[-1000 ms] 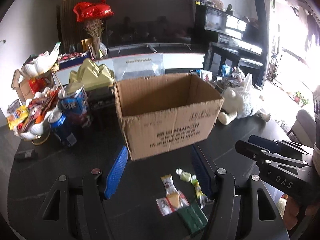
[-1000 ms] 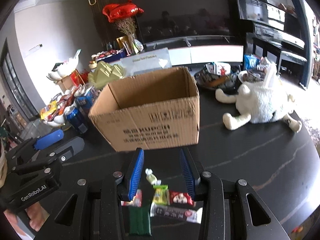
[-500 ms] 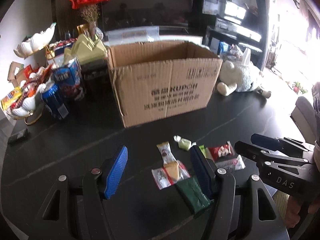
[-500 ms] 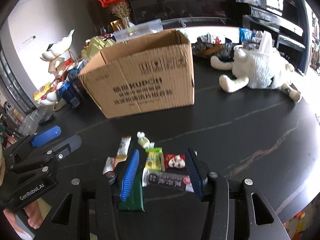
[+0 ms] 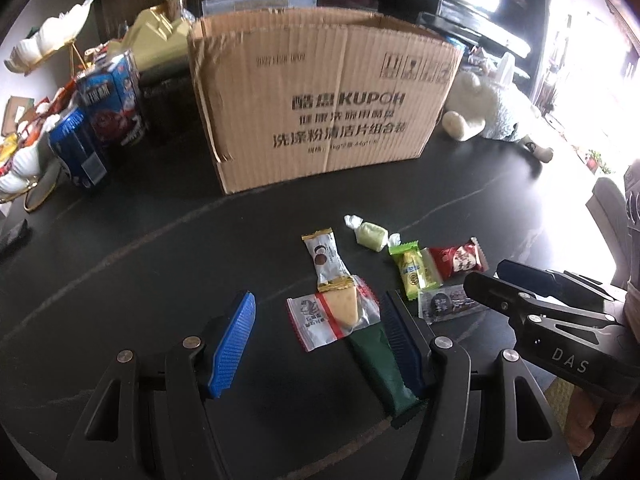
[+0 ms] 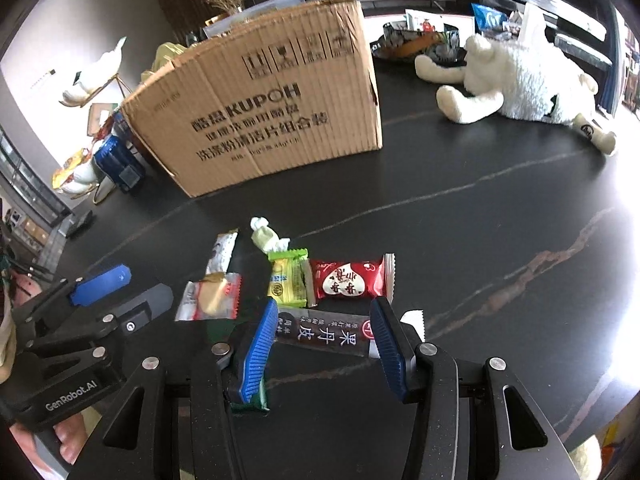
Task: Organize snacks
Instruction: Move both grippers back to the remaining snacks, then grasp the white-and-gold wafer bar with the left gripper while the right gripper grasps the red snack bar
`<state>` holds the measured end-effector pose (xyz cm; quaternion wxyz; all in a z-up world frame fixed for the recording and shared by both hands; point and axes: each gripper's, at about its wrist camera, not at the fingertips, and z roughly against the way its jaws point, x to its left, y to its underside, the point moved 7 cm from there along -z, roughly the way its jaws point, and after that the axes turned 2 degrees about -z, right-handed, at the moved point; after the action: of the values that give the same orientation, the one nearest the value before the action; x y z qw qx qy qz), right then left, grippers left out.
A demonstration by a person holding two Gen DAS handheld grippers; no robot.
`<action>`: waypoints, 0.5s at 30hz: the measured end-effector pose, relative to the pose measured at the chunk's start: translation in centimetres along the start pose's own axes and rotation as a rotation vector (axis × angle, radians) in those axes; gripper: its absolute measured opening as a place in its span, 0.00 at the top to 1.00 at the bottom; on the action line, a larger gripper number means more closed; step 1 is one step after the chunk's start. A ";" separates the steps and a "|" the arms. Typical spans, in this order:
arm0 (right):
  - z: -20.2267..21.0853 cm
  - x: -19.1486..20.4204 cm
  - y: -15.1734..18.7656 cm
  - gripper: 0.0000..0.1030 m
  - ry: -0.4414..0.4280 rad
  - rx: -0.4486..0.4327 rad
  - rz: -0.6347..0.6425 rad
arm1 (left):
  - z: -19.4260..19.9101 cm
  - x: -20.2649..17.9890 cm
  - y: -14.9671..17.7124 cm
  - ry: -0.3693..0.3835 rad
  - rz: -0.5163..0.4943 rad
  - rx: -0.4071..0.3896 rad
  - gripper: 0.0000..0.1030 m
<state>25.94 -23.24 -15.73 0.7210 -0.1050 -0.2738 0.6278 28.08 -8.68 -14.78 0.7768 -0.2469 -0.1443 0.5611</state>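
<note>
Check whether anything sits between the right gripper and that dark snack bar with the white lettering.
Nothing visible does. The right gripper is open, and the dark snack bar already lies crosswise between its blue fingers on the black table. The red packet lies just beyond, clear of the fingers.

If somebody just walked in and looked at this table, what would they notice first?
Probably the big brown cardboard box with dark printed lettering, standing open at the back of the black table. Next, the little pile of bright snack packets in front of it, like the red heart-printed wrapper and the lime-green sachet. Off to the right lies a fluffy white plush toy.
</note>
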 end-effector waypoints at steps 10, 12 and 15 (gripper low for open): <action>-2.4 -0.7 -0.6 0.52 0.039 0.020 0.014 | -3.4 0.4 -0.6 0.005 0.011 0.045 0.38; -2.7 -0.7 -0.8 0.52 0.038 0.021 0.019 | -3.9 0.4 -0.9 0.009 0.013 0.049 0.38; -2.9 -0.9 -1.1 0.52 0.040 0.014 0.023 | -4.9 0.3 -1.3 0.007 0.016 0.058 0.38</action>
<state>28.35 -23.74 -17.85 0.7198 -0.1157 -0.2538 0.6356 31.71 -9.79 -18.14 0.7797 -0.2274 -0.1232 0.5703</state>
